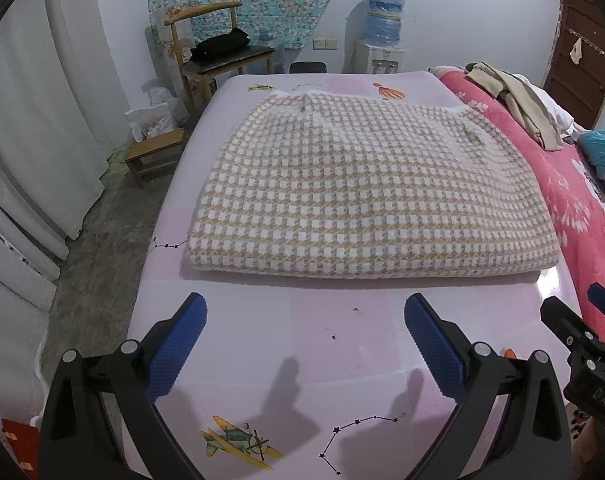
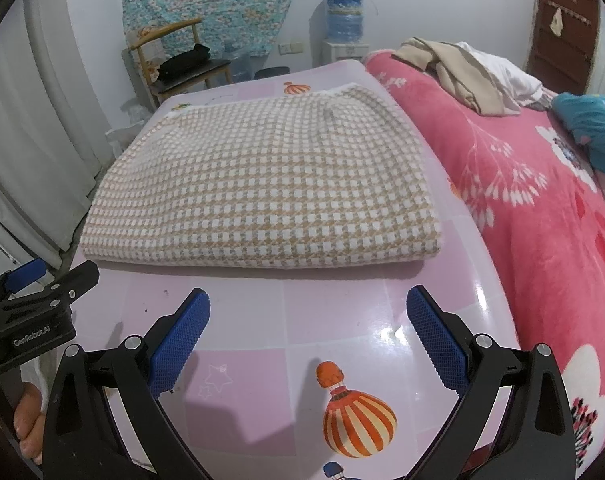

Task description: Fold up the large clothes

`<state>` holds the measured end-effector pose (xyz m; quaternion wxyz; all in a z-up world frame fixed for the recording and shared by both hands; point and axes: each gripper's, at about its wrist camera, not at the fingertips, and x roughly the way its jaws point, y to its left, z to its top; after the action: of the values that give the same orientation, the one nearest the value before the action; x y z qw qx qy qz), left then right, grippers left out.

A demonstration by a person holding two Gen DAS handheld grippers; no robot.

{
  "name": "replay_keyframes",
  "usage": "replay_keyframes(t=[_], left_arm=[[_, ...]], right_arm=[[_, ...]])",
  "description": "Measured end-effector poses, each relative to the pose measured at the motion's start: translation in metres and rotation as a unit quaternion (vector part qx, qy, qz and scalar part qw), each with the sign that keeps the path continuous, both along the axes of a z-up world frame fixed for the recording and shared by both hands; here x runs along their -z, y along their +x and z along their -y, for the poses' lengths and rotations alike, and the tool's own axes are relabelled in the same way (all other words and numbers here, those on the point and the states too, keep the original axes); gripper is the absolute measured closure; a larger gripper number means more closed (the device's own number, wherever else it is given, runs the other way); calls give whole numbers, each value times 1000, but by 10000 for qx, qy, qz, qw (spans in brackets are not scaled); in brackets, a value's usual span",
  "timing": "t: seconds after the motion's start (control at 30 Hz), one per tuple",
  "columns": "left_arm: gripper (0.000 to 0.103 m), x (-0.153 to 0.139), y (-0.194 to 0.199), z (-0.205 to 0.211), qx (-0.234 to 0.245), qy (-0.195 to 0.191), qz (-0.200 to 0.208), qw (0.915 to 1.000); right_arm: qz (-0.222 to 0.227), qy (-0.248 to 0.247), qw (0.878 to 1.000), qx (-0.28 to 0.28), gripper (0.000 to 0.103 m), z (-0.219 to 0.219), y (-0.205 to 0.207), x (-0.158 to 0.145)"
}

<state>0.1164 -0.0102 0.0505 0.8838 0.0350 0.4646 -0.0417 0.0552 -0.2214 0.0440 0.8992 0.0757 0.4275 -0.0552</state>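
Both grippers, left gripper (image 1: pixel 304 340) and right gripper (image 2: pixel 308 336), hover with fingers apart and empty before the folded checked garment (image 1: pixel 366 192) on the pink counter (image 1: pixel 302 360)

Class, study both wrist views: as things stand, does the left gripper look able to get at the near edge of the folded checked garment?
Probably yes. The left gripper is open and empty, and only bare pink mat lies between it and the near edge of the folded checked garment. The right gripper stays off to the side.
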Motion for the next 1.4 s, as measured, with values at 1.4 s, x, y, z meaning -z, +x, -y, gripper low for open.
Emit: replay_keyframes(t=[1.4], left_arm=[[6,4,1,5,132,-181,-123,9997]], right_arm=[[-14,-2,10000,34,8,7,-1,-2]])
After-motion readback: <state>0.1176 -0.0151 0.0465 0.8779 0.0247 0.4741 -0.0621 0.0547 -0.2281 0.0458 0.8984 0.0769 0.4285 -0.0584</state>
